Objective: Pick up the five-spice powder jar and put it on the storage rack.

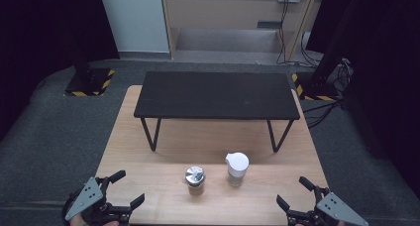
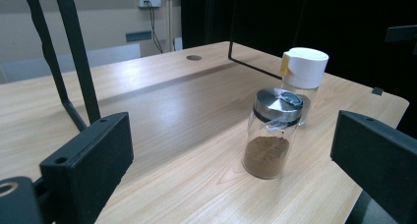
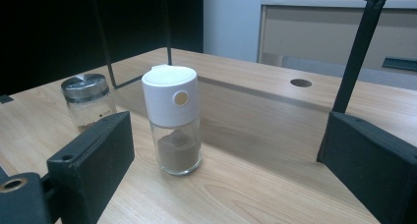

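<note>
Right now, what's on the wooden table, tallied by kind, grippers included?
Glass spice jars: 2, the metal-lidded jar and the white-capped jar, both holding brown powder
Black shelf riser: 1, the riser standing behind the jars
Handheld grippers: 2, the left gripper and the right gripper, both open, holding nothing
Total: 5

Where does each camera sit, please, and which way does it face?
High view: above the near edge, looking forward and down on the table; left gripper and right gripper enter at the bottom.
Left gripper view: low on that gripper, facing the steel-lid jar between open jaws.
Right gripper view: low, facing the white-cap jar between open jaws.
Shared: all three show both jars.
</note>
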